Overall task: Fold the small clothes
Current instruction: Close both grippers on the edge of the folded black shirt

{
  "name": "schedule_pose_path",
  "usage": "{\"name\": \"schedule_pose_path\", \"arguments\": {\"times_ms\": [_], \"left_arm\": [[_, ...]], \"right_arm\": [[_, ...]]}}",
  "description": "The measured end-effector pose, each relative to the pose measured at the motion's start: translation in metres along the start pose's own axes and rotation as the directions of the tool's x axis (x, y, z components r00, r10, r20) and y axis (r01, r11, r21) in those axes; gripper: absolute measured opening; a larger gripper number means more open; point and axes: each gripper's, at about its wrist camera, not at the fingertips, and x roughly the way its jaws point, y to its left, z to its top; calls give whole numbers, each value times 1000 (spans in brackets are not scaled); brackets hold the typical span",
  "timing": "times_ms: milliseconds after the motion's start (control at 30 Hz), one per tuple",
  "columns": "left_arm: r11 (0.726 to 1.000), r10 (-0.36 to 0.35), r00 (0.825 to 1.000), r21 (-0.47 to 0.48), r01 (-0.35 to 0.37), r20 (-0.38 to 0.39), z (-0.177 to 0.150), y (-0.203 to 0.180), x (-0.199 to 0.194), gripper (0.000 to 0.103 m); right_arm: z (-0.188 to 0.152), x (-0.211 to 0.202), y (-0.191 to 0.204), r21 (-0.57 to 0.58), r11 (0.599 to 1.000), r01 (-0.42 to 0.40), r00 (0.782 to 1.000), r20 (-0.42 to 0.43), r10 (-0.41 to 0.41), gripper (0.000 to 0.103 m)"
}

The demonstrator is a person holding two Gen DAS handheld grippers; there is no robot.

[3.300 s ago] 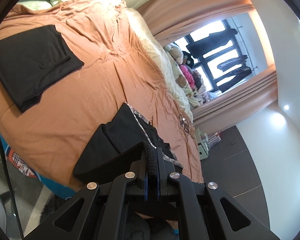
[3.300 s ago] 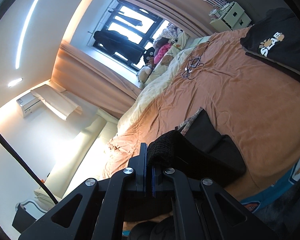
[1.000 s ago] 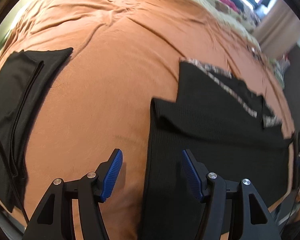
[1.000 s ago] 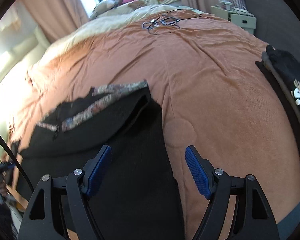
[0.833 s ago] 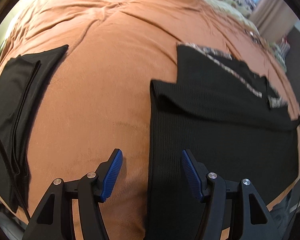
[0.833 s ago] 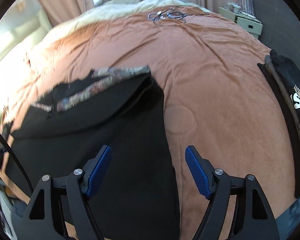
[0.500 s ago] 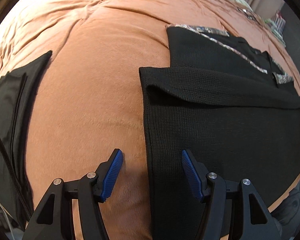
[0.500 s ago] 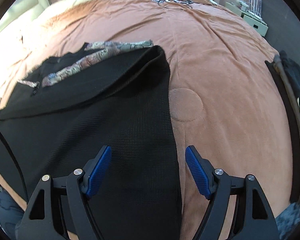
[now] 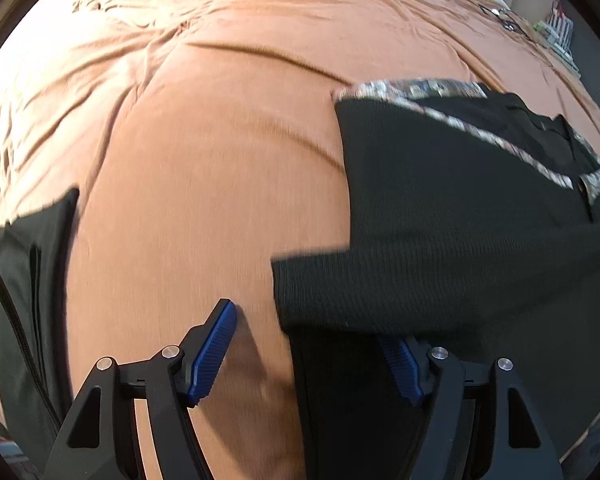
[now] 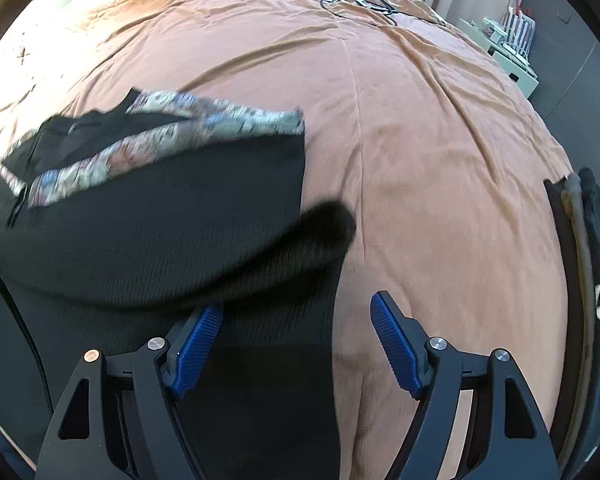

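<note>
A black knit garment with a patterned trim (image 9: 440, 216) lies on the orange bedspread (image 9: 220, 128), its near part folded over in a thick edge. It also shows in the right wrist view (image 10: 160, 232). My left gripper (image 9: 308, 344) is open, straddling the garment's left edge, with the right finger (image 9: 400, 364) partly under the fold. My right gripper (image 10: 296, 340) is open, straddling the garment's right edge just below the folded flap.
A folded dark garment (image 9: 24, 280) lies at the left edge of the bed. Another black garment with white lettering (image 10: 596, 280) lies at the right edge. Cables (image 10: 356, 0) lie at the far side, and a white cabinet (image 10: 508, 52) stands beyond the bed.
Both grippers let go of the garment and opened earlier. Since then both have moved in close and low over the garment's side edges; the fold now sits right at the fingertips.
</note>
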Motion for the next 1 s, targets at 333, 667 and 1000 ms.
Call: {"name": "schedule_pose_path", "arguments": {"times_ms": [333,667,1000], "left_arm": [[995,24,997,-94,-17,69,52,13,20,72],[980,-98,990,-161,114,106,39,43,6,47],[978,-127,985,-150,145,119,40,24,17,21]], "right_arm": [[26,30,-35,146,987,-67,996,63,58,56],[10,43,-48,145,947,-286,957,97,274,40],[23,44,-61,171,944,-281,956,139,260,3]]}}
